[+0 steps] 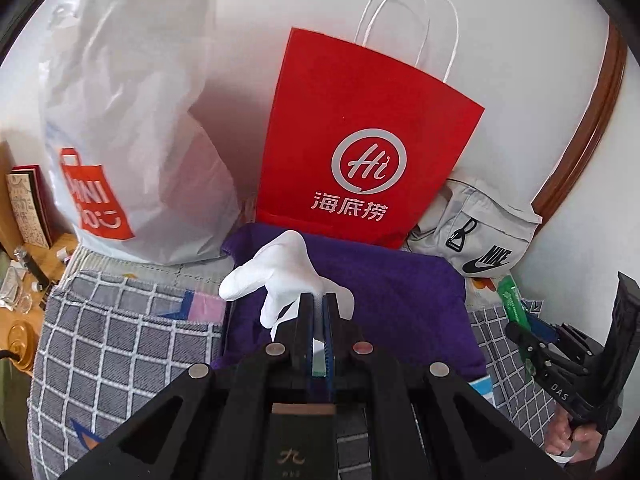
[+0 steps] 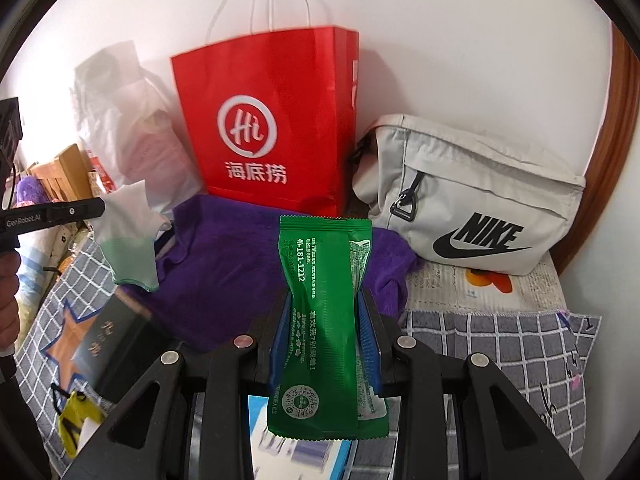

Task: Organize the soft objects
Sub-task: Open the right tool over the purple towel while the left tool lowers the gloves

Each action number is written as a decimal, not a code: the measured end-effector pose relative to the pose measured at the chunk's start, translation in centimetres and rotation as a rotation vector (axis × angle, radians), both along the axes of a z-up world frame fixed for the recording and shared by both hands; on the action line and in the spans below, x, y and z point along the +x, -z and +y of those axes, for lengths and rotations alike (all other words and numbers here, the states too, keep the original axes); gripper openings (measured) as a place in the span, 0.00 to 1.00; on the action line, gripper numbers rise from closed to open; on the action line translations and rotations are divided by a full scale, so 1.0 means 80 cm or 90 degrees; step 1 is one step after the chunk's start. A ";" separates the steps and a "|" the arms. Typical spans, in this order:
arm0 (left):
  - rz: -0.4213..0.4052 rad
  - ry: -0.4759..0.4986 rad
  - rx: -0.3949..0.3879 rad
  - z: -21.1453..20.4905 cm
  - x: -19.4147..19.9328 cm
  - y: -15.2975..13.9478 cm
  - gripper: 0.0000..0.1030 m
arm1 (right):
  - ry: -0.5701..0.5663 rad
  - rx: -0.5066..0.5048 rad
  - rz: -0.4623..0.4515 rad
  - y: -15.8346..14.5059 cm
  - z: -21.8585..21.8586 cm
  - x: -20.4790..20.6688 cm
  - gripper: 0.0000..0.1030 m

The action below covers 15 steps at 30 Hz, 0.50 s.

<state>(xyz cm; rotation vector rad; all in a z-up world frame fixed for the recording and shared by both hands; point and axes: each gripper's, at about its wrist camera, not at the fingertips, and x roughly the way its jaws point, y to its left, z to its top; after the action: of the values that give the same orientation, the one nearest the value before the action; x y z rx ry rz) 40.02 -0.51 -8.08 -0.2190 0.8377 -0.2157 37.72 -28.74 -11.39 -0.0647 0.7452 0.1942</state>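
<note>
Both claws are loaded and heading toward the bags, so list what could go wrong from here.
1. The left claw pinches only the edge of the limp white-and-mint glove; it might slip free.
2. The right claw squeezes the green foil sachet at its waist; harder pressure could burst it.
3. The tall red paper bag only leans against the wall; a nudge may topple it.

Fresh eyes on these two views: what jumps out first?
The red paper bag standing against the wall at the back, with a purple cloth spread in front of it. Up close, the right claw grips a green packet, and the left claw pinches a white glove over the cloth.
</note>
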 end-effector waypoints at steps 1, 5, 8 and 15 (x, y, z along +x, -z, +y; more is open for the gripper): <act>0.004 0.002 -0.002 -0.002 0.007 0.004 0.05 | -0.001 -0.004 0.007 0.005 0.000 0.010 0.31; 0.023 0.009 -0.005 -0.008 0.035 0.025 0.05 | -0.010 -0.012 0.025 0.023 0.003 0.040 0.32; 0.040 0.013 -0.007 -0.010 0.052 0.040 0.05 | -0.013 -0.022 0.043 0.039 0.006 0.063 0.32; 0.077 0.019 -0.002 -0.016 0.088 0.072 0.05 | -0.029 -0.039 0.084 0.076 0.011 0.107 0.32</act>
<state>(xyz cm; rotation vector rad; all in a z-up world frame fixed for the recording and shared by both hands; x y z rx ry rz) 47.04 -1.82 -13.83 -0.2243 0.9609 -0.2344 46.26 -27.84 -17.44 -0.1280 0.8824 0.2211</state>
